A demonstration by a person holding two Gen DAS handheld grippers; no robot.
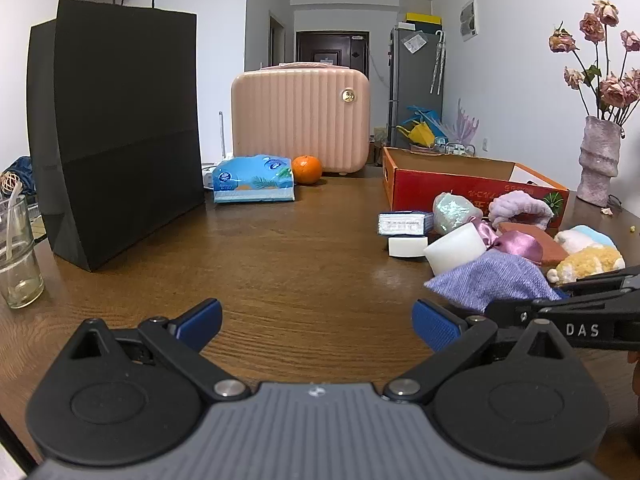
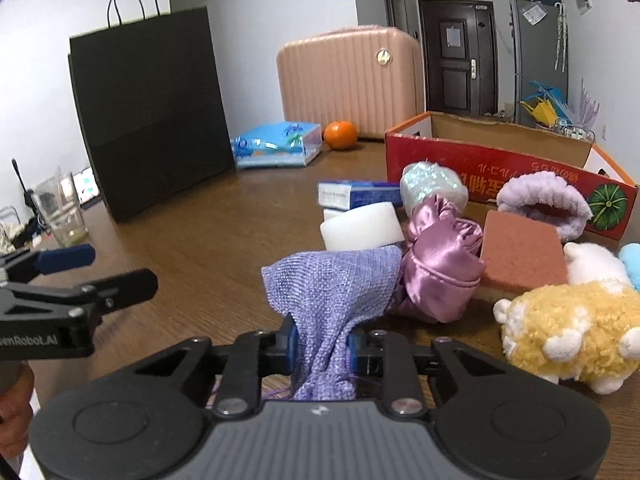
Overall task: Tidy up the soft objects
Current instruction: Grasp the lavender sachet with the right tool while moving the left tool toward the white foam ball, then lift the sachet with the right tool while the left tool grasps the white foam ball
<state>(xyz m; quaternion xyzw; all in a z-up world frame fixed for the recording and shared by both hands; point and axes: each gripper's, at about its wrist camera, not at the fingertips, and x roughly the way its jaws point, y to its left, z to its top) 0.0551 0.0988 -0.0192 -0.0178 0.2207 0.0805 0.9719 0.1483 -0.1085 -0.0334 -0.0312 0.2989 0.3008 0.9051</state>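
Observation:
My right gripper [image 2: 322, 344] is shut on a purple knit cloth [image 2: 332, 292], which also shows in the left wrist view [image 1: 492, 282]. Behind it lie a pink satin pouch [image 2: 436, 268], a white sponge [image 2: 362, 226], a terracotta sponge [image 2: 522, 254], a yellow plush toy [image 2: 568, 328], a lilac fuzzy slipper [image 2: 548, 202] and a shiny pale ball [image 2: 432, 186]. The red cardboard box [image 2: 500, 176] stands open behind the pile. My left gripper [image 1: 316, 322] is open and empty over bare table, left of the pile.
A black paper bag [image 1: 120, 132] stands at the left, a glass [image 1: 18, 256] beside it. A tissue pack [image 1: 254, 178], an orange [image 1: 307, 169] and a pink case [image 1: 300, 114] sit at the back. A vase of flowers [image 1: 598, 160] stands far right.

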